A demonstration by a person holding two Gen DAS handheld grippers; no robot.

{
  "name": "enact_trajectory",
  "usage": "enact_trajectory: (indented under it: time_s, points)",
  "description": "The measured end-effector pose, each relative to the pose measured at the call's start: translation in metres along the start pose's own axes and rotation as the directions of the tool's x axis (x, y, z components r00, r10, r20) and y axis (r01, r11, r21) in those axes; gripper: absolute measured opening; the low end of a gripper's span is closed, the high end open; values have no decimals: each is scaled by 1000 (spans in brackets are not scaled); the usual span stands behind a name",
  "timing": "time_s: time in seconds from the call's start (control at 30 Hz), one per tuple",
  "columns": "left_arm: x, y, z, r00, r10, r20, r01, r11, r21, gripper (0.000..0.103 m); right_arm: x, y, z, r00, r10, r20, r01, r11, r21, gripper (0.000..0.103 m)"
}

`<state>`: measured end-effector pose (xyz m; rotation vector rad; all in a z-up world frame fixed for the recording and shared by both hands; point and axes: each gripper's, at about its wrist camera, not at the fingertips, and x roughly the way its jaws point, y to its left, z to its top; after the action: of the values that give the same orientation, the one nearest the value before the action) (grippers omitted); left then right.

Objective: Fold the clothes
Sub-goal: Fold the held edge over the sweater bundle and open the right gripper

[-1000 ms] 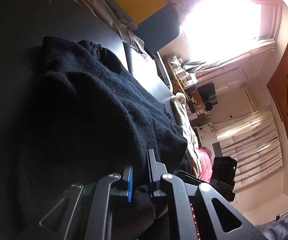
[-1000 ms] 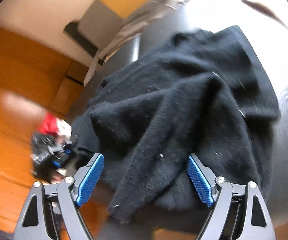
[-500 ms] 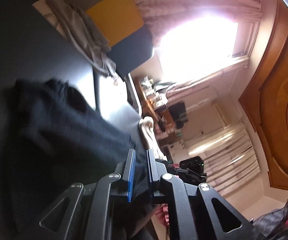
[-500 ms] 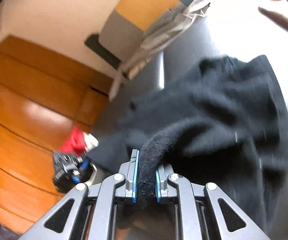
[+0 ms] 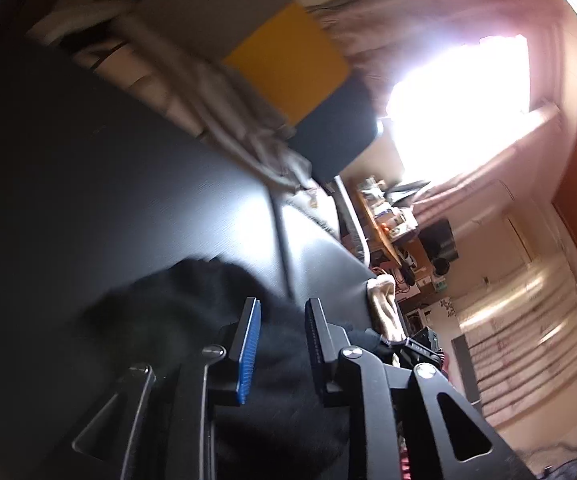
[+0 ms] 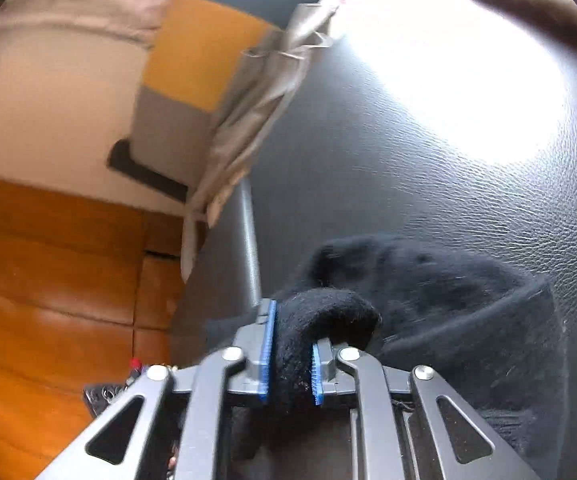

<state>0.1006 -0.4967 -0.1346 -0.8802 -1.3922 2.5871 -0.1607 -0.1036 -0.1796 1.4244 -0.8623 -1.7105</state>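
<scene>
A: Where is the black sweater point(image 6: 448, 312)?

B: It lies bunched on the dark leather-grained surface point(image 6: 428, 152), at the near edge by both tools, with a thick fold lifted off the rest.

A: What has hold of that fold?

B: The right gripper point(image 6: 290, 354). Its jaws stand nearly together, the blue pads pressed into the roll of knit from either side, and the cloth bulges out over the top of them.

A: And the left gripper point(image 5: 280, 344)?

B: Its jaws are parted by a narrow gap, and black cloth point(image 5: 192, 312) fills that gap and spreads out to the left. The view is smeared with motion, so I cannot tell for certain whether the pads are biting the fabric or only standing around it.

A: Anything else on that surface?

B: A grey garment point(image 6: 256, 92) is draped over the far edge, trailing down beside a metal bar point(image 6: 250, 248). Behind it stands a cushion of yellow, grey and dark panels point(image 5: 288, 64). Off the left edge in the right view is orange wooden panelling point(image 6: 48, 280). In the left view a bright window point(image 5: 456, 108) glares, with cluttered shelves point(image 5: 388, 216) below it.
</scene>
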Motion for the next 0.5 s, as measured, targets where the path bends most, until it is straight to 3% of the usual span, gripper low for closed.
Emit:
enact_trajectory:
  time_s: [0.13,0.3,0.5]
  points:
    - [-29,20,-30,998,-57,-27,56,998,-32,22,8,-8,3,998,66,-6,-65,997,31,30]
    - [-40,22,-73,988,-105,-109,104,994,-19,29,6,-9,0,993,120,3,-120,992,-27,31]
    - [10,10,-100,959,2,-283,12,999,47,33,7,-3,-6,993,117,34,-112,986,-123,31]
